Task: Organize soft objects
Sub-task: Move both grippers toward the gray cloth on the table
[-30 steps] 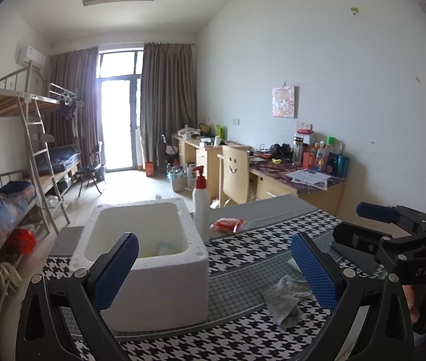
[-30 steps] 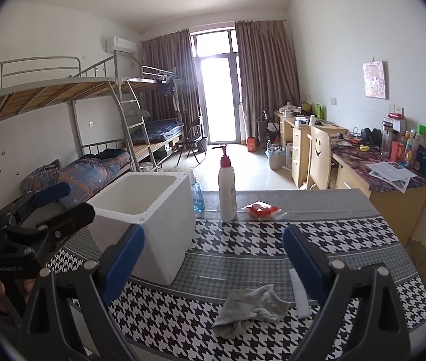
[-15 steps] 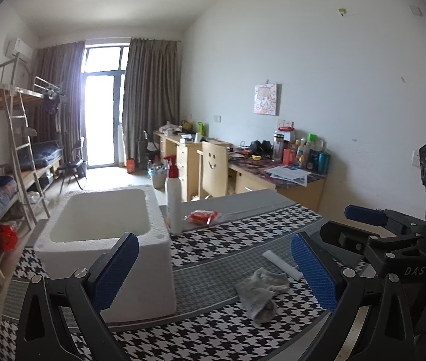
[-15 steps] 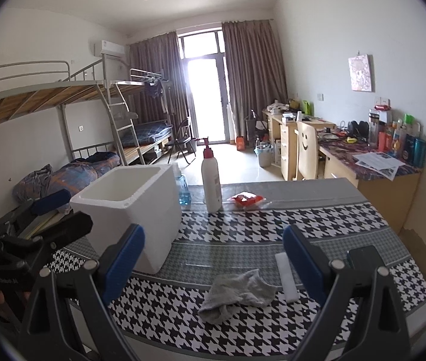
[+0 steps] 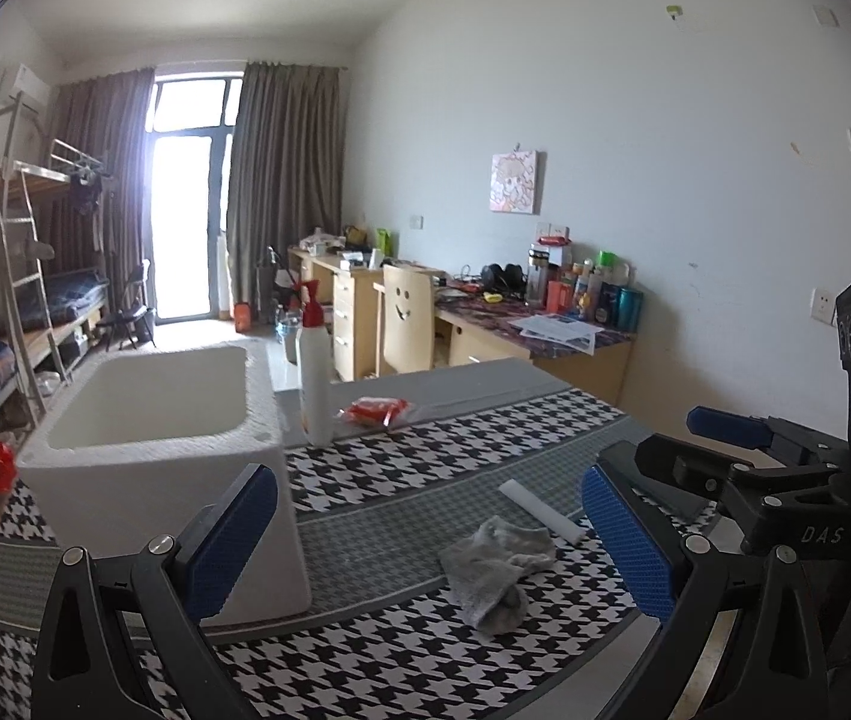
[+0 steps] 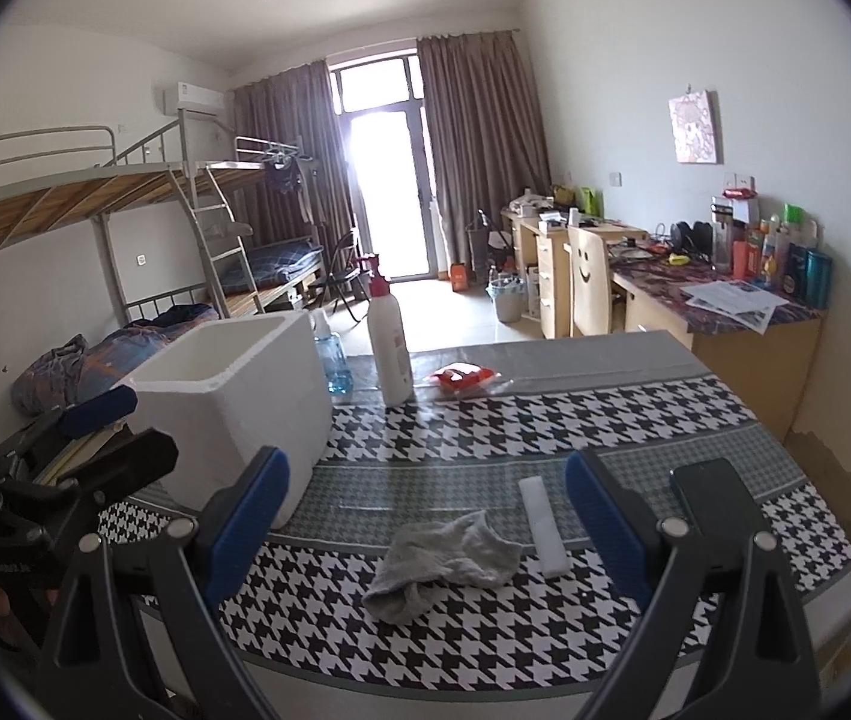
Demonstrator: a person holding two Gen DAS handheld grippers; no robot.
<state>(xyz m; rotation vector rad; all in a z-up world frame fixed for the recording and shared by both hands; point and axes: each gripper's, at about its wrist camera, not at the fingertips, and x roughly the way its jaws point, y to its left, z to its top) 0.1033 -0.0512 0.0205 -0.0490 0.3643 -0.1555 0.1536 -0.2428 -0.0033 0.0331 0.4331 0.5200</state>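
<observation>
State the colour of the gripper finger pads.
Blue, on both grippers' pads; clearest in the right wrist view.

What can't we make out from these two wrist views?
- Floor of the foam box: left wrist view shows only its inner walls; in the right wrist view the near wall hides all of the inside.
- Blue-liquid bottle: mostly behind the box in the right wrist view, unseen in the left.
- Dark phone-like slab: partly behind the right tool finger.
- Red packet: print too small.
- Left tool: open, empty.
</observation>
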